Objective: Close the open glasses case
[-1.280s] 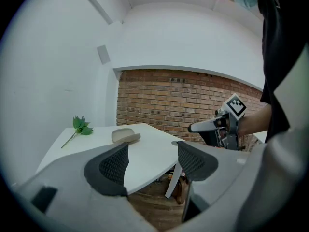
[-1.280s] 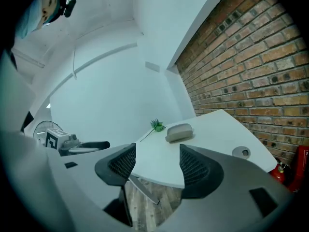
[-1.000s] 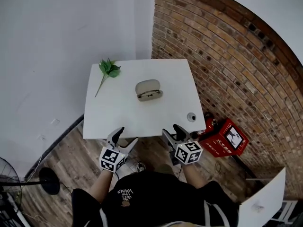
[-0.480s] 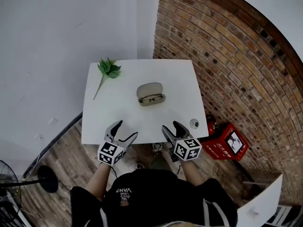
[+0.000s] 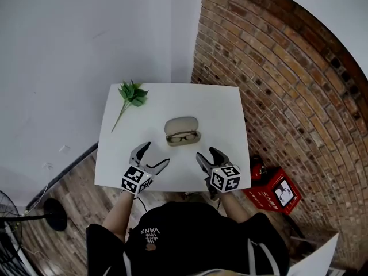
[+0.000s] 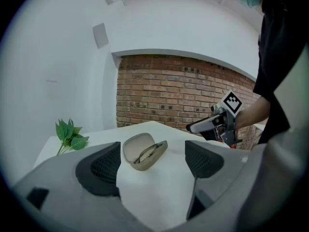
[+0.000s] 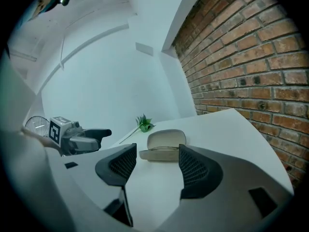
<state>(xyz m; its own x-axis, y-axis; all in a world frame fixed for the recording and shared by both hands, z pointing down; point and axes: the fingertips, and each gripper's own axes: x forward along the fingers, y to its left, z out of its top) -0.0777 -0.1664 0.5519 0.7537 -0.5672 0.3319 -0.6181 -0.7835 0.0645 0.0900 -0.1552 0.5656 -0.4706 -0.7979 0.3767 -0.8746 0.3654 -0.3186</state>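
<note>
A beige glasses case (image 5: 182,131) lies open at the middle of the white table (image 5: 115,154), its lid up and dark-framed glasses inside. My left gripper (image 5: 155,156) is over the table's near edge, short of the case and to its left. Its jaws have just been opening and nothing is between them. My right gripper (image 5: 207,154) is open and empty, short of the case and to its right. In the left gripper view the case (image 6: 144,151) lies ahead of the left gripper (image 6: 153,163). In the right gripper view the case (image 7: 164,146) lies just beyond the right gripper (image 7: 155,166).
A green leafy sprig (image 5: 131,94) lies at the table's far left corner. A brick wall (image 5: 276,73) runs along the right. On the floor stand a red box (image 5: 276,190) at the right and a fan base (image 5: 50,216) at the left.
Both grippers have moved forward from in front of the table to over its near edge, closer to the case. The left jaws stand wider apart.
</note>
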